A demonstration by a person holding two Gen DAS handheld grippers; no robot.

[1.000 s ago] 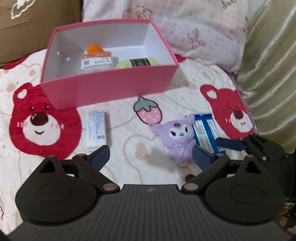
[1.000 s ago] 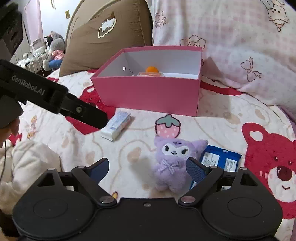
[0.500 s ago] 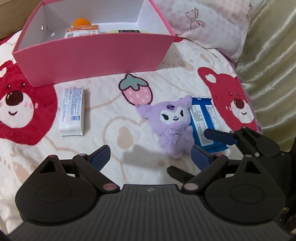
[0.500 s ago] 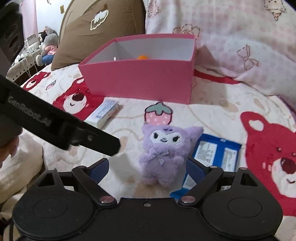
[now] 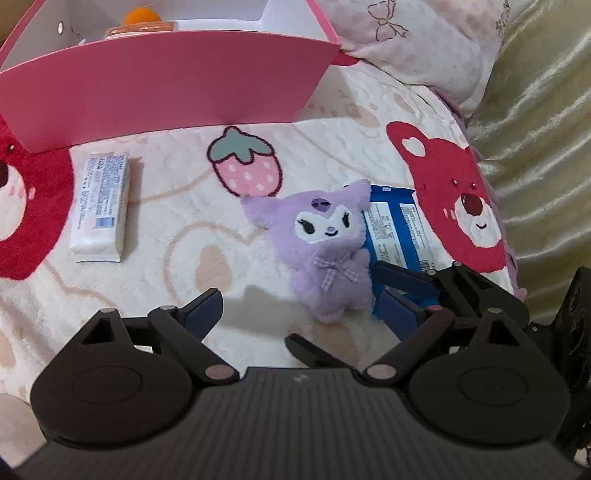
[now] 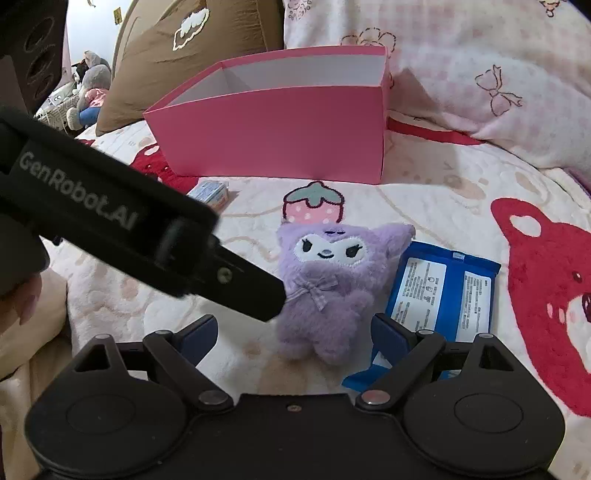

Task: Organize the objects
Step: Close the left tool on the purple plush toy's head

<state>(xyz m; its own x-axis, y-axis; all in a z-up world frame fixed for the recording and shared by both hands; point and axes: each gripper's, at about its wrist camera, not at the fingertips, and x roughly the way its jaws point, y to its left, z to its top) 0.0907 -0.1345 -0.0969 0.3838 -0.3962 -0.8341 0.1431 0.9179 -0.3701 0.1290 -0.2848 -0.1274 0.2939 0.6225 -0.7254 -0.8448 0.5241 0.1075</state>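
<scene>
A purple plush toy (image 5: 325, 251) lies on the bear-print blanket, partly over a blue packet (image 5: 397, 229). A white packet (image 5: 101, 208) lies to its left. The pink box (image 5: 166, 92) stands behind and holds an orange ball (image 5: 142, 16) and a labelled item. My left gripper (image 5: 299, 306) is open just in front of the plush. My right gripper (image 6: 291, 332) is open with the plush (image 6: 332, 280) between its fingers, and its fingers show in the left wrist view (image 5: 402, 277). The blue packet (image 6: 443, 291) lies by the right finger.
Pillows (image 6: 461, 55) lie behind the box (image 6: 280, 125). A beige curtain or cushion (image 5: 535, 129) rises at the right. The left gripper's body (image 6: 129, 229) crosses the right wrist view. Stuffed toys (image 6: 85, 96) sit far back left.
Both grippers have moved down and forward toward the plush. The right gripper's fingers now flank it. The objects lie where they were.
</scene>
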